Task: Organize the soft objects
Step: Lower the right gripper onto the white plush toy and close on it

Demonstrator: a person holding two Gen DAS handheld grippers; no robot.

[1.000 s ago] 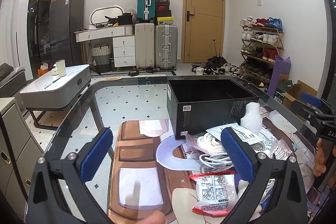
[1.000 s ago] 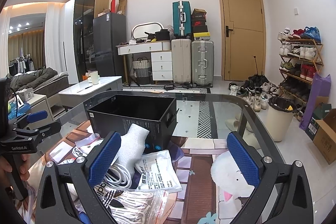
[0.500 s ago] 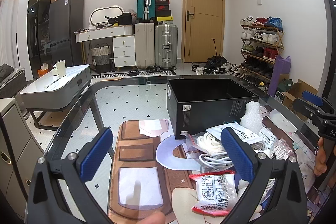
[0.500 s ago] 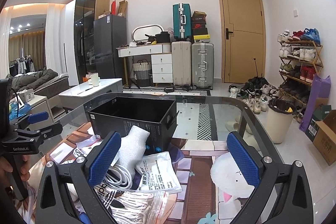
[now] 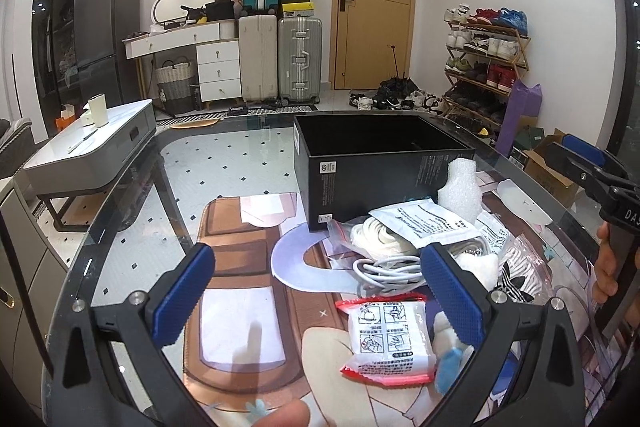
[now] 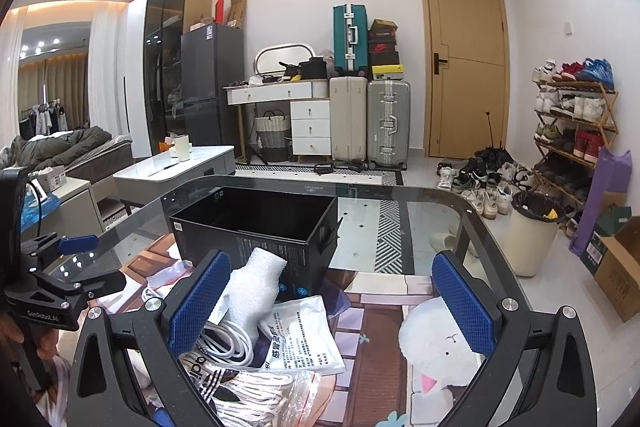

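Soft-item pile sits centre-right of the left wrist frame on the glass table (image 5: 132, 187): white foam piece (image 5: 460, 187) leaning on the open black box (image 5: 376, 171), coiled white cable (image 5: 384, 265), printed white pouch (image 5: 424, 223), red-edged packet (image 5: 386, 339) lowest in frame. Left gripper (image 5: 320, 299) jaws spread wide, holding nothing, above the pile's left side. Right gripper (image 6: 332, 303) also wide open, empty, with foam and cable by its left pad. Black box empty.
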